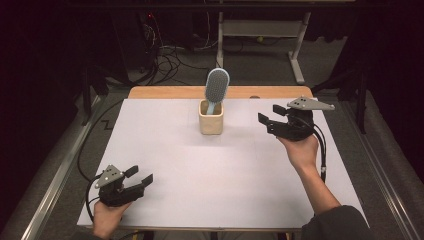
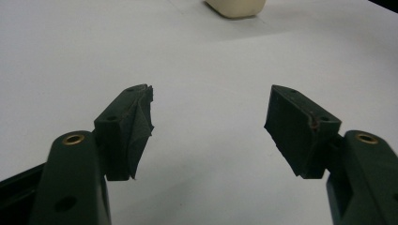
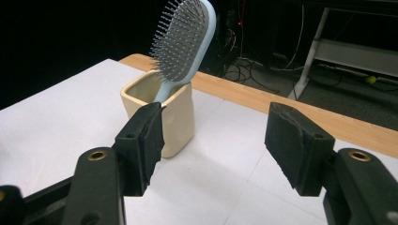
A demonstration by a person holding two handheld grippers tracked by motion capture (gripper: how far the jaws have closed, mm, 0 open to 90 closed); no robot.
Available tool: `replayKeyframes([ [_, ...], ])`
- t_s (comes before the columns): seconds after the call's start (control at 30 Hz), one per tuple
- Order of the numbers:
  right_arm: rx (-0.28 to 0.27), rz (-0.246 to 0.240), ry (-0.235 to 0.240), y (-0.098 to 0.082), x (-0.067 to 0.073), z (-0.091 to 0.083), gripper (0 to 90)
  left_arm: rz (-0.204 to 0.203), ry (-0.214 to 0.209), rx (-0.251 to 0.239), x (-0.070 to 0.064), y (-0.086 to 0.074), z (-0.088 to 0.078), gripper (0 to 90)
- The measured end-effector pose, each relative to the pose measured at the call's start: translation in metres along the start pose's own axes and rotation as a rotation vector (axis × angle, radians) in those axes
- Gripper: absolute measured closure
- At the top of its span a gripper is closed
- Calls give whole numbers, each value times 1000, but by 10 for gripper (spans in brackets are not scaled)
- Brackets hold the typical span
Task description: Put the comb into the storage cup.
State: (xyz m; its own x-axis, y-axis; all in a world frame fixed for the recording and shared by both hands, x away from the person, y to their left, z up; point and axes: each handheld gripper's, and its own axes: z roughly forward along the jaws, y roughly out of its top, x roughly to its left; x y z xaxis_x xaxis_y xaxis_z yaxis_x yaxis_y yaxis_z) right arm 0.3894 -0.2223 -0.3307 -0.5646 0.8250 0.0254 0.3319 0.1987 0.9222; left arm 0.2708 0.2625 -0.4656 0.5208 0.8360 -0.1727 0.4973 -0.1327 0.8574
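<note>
Hairbrush first: a pale blue oval paddle hairbrush with grey bristles (image 1: 217,86) stands handle-down in a cream square ceramic cup (image 1: 210,123), its head leaning above the rim toward 1 o'clock in the high view. The cup sits on the white sheet covering the worktop (image 1: 200,170), at about 12 o'clock from the sheet's middle and near its far edge, where a strip of bare light wood shows.

The right tongs (image 1: 266,116) hang at roughly 3 o'clock from the cup, apart from it, held in the person's right hand (image 1: 301,150) with the jaws pointing toward the cup. Their jaws stand partly open with nothing between the pads (in the right gripper view the cup (image 3: 162,112) and brush (image 3: 184,40) lie beyond the left jaw, not touched).

The left tongs (image 1: 140,176) rest low at about 7 o'clock on the sheet, well apart from the cup, in the left hand (image 1: 107,215). Their jaws gape wide and empty; in the left gripper view bare white sheet (image 2: 206,140) lies between them, and the cup's base (image 2: 234,6) shows at 12 o'clock.
</note>
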Motion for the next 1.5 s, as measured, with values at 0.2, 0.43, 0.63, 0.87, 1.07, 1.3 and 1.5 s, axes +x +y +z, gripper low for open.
replayKeyframes([
  [0.2, -8, -1, 4, -3, 0, -7, 380, -2, -2, -2, 0, 0, 0, 325],
  [0.43, -13, -3, 7, -7, 1, -12, 377, -9, -8, -5, 0, 0, 0, 325],
  [0.63, -16, -1, 7, -11, 0, -16, 375, -19, -14, -9, 1, 0, -1, 325],
  [0.87, -23, 0, 7, -15, -1, -22, 374, -18, -13, -8, 1, 0, -1, 325],
  [1.07, -21, 3, 3, -19, -2, -26, 374, -19, -13, -9, 1, 0, -1, 325],
  [1.3, -24, 4, 2, -23, -4, -31, 373, -18, -13, -9, 1, 0, 0, 325],
  [1.5, -24, 9, 1, -28, -5, -36, 372, -18, -12, -9, 1, 0, 0, 325],
])
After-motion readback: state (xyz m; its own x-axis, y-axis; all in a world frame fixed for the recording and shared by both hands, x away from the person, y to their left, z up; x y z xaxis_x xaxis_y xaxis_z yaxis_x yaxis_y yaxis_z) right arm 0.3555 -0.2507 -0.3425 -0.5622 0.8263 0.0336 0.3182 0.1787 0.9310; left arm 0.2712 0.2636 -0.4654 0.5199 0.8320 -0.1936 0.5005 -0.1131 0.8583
